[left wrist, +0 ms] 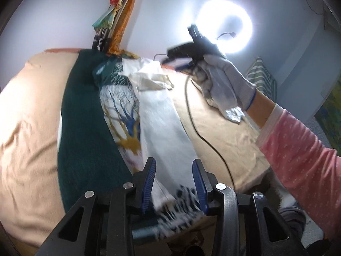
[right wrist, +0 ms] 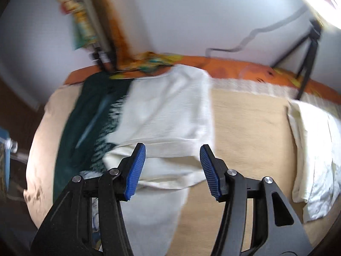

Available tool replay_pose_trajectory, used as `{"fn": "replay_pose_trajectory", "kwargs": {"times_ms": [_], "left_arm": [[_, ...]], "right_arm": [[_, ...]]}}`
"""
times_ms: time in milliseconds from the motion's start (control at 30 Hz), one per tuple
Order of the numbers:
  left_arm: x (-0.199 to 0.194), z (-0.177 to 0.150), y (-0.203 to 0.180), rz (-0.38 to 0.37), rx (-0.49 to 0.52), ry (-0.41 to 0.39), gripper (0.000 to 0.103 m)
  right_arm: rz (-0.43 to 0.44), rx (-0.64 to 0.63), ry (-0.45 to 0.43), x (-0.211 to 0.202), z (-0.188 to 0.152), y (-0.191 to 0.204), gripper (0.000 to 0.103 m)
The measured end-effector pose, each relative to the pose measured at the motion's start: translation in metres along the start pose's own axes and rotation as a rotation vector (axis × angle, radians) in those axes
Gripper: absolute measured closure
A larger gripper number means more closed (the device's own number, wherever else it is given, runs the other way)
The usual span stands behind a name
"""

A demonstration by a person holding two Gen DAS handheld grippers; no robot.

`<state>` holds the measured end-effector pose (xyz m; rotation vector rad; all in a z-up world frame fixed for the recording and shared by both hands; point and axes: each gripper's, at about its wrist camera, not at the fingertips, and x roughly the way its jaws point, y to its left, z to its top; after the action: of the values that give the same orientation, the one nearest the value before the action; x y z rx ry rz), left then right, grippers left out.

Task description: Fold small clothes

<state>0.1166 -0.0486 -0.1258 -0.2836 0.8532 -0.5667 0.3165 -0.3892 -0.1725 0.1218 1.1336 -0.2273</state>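
Your left gripper [left wrist: 173, 181] sits nearest in its own view, blue pads apart, with the near end of the white garment [left wrist: 164, 132] lying between them; the fabric there is blurred, and a black-and-white patterned edge shows under the right pad, so you cannot tell whether either pad touches cloth. From that end the garment runs as a long narrow strip away from you and slightly leftward, toward the wall, ending in a rumpled bunch. Along its left edge lies a tree-printed cloth [left wrist: 125, 117], then a dark green cloth [left wrist: 85, 117], all on the beige bedspread [left wrist: 27, 117]. To its right, bare bedspread is crossed by a black cable [left wrist: 204, 140]. Beyond, your gloved right hand [left wrist: 226, 81] holds the right gripper [left wrist: 181, 53] above the bed, with the ring light [left wrist: 224, 25] behind it.

In the right wrist view, your right gripper [right wrist: 172, 168] stands wide apart, nothing pressed between its pads, above the white garment [right wrist: 166, 115], whose folded upper layer ends in a crosswise edge just past the fingertips. Right of it lies a broad open stretch of bedspread [right wrist: 249, 128], then a second pale garment [right wrist: 313, 149] at the far right edge. A tripod [right wrist: 307, 49] stands at the far side, against the wall.
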Motion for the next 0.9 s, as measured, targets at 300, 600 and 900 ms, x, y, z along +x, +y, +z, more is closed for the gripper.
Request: {"fn": "replay_pose_trajectory", "kwargs": {"times_ms": [300, 600, 900], "left_arm": [[-0.001, 0.014, 0.028, 0.032, -0.044, -0.051, 0.068], [-0.008, 0.012, 0.043, 0.028, -0.064, -0.07, 0.069], [-0.022, 0.011, 0.062, 0.044, -0.101, -0.105, 0.069]], "right_arm": [[-0.025, 0.093, 0.093, 0.046, 0.013, -0.015, 0.063], [0.091, 0.146, 0.059, 0.021, 0.039, -0.006, 0.097], [0.18, 0.113, 0.025, 0.023, 0.092, 0.069, 0.097]]}}
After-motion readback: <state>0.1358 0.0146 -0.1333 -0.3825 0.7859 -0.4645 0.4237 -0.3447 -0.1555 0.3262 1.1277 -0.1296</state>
